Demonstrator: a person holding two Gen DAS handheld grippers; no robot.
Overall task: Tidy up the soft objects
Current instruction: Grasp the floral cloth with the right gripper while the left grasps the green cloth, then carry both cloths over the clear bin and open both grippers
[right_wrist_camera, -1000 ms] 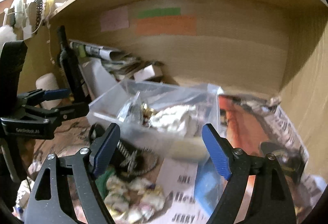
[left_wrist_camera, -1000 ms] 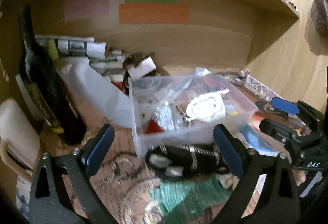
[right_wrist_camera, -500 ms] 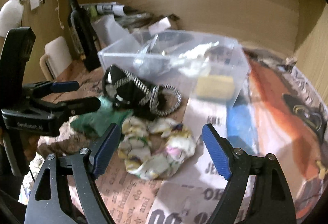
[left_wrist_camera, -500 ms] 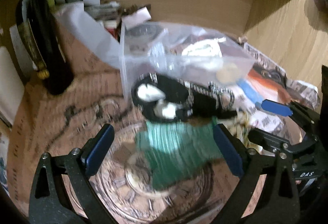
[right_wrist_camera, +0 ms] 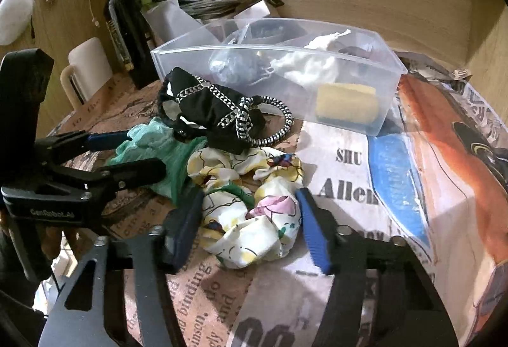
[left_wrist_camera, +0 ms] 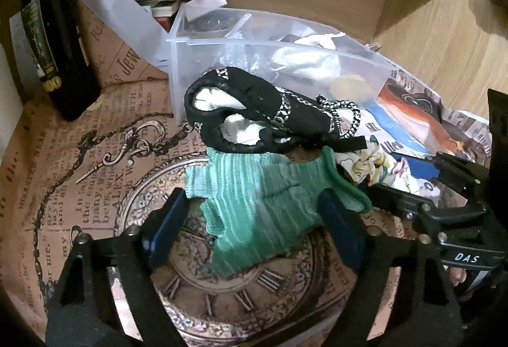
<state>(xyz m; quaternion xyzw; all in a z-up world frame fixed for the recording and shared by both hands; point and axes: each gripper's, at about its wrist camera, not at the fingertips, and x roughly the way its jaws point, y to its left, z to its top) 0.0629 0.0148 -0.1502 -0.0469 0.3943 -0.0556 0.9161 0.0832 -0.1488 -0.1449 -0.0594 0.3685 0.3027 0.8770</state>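
Note:
A green knit cloth [left_wrist_camera: 257, 207] lies on the printed table paper, and my left gripper [left_wrist_camera: 254, 229] is open with its fingers on either side of it. A black pouch with chain trim [left_wrist_camera: 254, 112] lies just behind it, against a clear plastic bin [left_wrist_camera: 365, 64]. A floral scrunchie [right_wrist_camera: 250, 207] lies between the open fingers of my right gripper [right_wrist_camera: 250, 229]. The scrunchie also shows in the left wrist view [left_wrist_camera: 381, 166]. The green cloth [right_wrist_camera: 152, 140], the pouch [right_wrist_camera: 209, 105] and the bin [right_wrist_camera: 390, 77] show in the right wrist view too. The left gripper [right_wrist_camera: 127, 153] shows there as well.
A dark wine bottle [left_wrist_camera: 47, 29] stands at the back left, with rolled papers and a white mug [right_wrist_camera: 85, 70] near it. The bin holds a yellow sponge [right_wrist_camera: 346, 102], a white cloth and small items. A wooden back wall and a side wall close off the shelf.
Both grippers have come down and forward toward the table. The left now straddles the green cloth and the right straddles the floral scrunchie. Both stay open.

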